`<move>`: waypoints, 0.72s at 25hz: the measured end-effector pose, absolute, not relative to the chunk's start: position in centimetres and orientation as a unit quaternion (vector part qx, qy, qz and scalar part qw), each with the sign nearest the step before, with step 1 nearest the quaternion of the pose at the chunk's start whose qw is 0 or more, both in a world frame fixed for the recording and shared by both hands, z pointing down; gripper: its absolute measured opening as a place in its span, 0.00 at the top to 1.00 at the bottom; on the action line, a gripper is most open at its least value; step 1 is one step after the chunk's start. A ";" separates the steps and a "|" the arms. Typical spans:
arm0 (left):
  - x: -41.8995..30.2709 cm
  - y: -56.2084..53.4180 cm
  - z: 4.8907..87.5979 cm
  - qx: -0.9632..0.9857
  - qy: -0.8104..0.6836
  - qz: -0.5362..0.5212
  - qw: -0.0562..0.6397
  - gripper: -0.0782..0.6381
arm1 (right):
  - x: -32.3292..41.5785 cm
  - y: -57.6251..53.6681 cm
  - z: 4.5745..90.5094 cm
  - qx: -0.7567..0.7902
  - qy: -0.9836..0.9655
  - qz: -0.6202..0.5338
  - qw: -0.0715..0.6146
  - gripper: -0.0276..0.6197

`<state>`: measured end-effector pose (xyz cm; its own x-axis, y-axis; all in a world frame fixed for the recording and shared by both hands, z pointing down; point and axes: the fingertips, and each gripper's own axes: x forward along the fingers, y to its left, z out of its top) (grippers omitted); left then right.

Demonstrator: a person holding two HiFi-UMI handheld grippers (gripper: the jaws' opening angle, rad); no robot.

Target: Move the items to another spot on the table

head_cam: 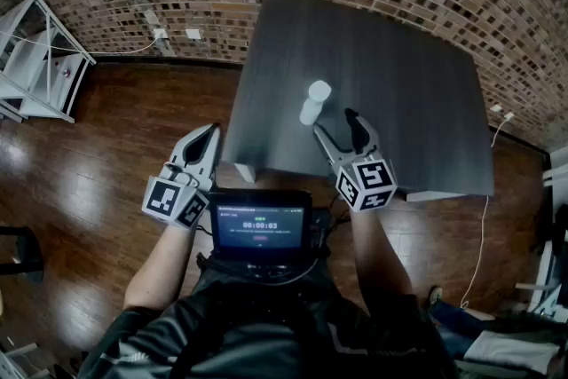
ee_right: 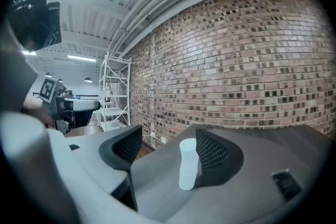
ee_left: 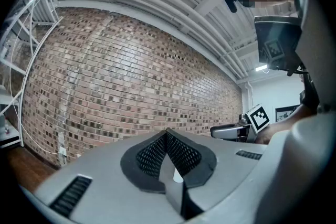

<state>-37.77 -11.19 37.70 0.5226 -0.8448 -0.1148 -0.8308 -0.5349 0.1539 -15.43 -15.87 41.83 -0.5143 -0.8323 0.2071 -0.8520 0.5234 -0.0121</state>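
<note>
Right gripper (head_cam: 335, 124) has its fingers spread wide w/ nothing in them. The white cups (head_cam: 314, 102) stand on the table (head_cam: 399, 84) just past the fingertips. Left gripper (head_cam: 209, 138) is pinched shut & empty. The cups are prob light, thin and tippy, so a gentle squeeze around the middle seems best.

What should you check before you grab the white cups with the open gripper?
1. Right gripper jaws apart: ok, they stand wide.
2. White cup stack upright on the table: ok.
3. Stack lined up with the gap: ok in the right gripper view, where it shows between the jaws.
4. Stack in between the pads: not ok, it stands just ahead of the tips.
5. Left gripper out of the way: ok, shut and off the table's left edge.
6. Room on the table for a new spot: ok, nothing else shows on it.
</note>
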 end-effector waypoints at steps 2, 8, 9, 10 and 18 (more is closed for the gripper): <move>-37.8 -12.0 38.6 0.869 -0.486 -0.085 0.042 0.90 | -15.4 -16.8 43.1 0.487 -0.866 0.063 0.091 0.45; -36.9 -15.3 40.7 0.868 -0.491 -0.067 0.027 0.90 | -15.2 -19.8 46.8 0.485 -0.863 0.077 0.121 0.40; -36.7 -15.8 40.9 0.867 -0.493 -0.066 0.028 0.90 | -15.2 -20.2 47.3 0.484 -0.863 0.080 0.125 0.40; -36.5 -16.3 41.2 0.866 -0.496 -0.062 0.028 0.90 | -15.1 -20.6 47.9 0.483 -0.862 0.082 0.129 0.40; -36.5 -20.9 45.5 0.843 -0.530 -0.028 0.081 0.90 | -15.7 -23.9 52.1 0.474 -0.857 0.123 0.161 0.40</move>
<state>-36.54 -20.87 45.49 0.4356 -0.8993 0.0388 -0.8902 -0.4240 0.1666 -15.65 -23.86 52.08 -0.4994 -0.7727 0.3919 -0.8516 0.5210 -0.0580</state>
